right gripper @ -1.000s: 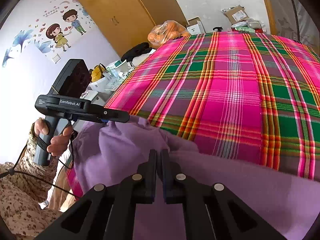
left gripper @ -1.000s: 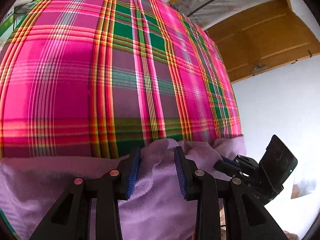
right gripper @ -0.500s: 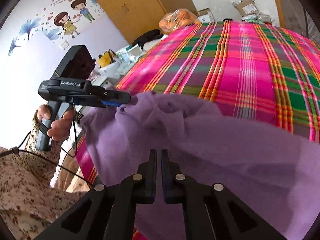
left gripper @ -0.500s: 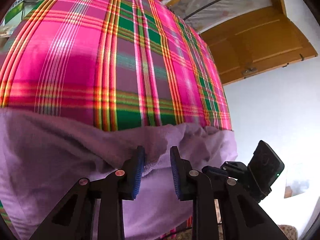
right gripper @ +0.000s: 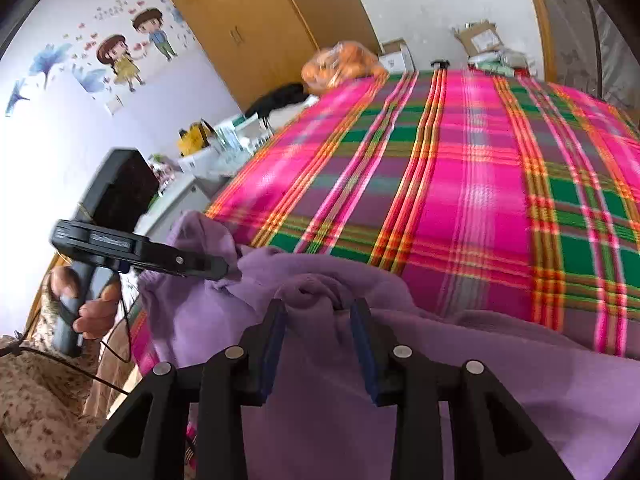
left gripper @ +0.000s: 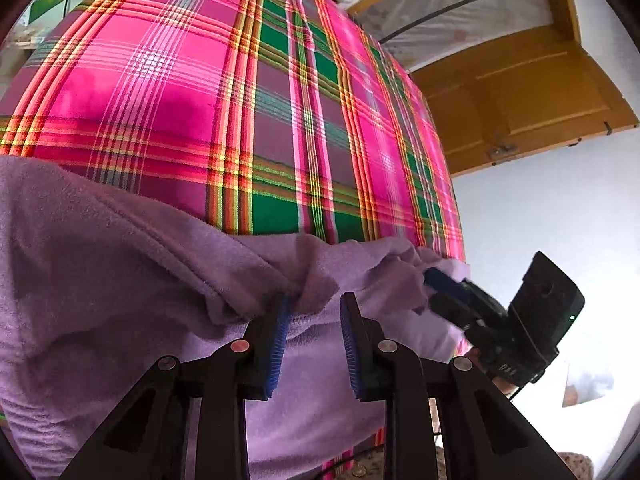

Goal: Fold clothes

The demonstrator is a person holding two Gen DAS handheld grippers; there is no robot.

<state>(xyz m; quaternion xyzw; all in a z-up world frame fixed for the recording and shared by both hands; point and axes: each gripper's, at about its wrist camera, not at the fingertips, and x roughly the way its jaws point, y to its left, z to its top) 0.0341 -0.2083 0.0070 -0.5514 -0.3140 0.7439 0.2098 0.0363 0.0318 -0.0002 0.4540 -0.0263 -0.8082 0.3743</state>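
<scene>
At the near edge of the pink-and-green plaid bed cover [right gripper: 460, 184], the soft lilac fleece garment [right gripper: 500, 392] lies bunched. Your left gripper [left gripper: 312, 330] and right gripper [right gripper: 318, 334] both gape, gripping nothing. Pinch one single layer apiece before lifting. No containers hold clothing.

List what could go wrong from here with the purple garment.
1. Both the left claw and the right claw stand open over bunched folds of the purple garment. Closing now may pinch several layers and give a crooked fold.
2. The garment drapes over the near edge of the plaid bedspread with neither claw clamped, so it could slide off.
</scene>
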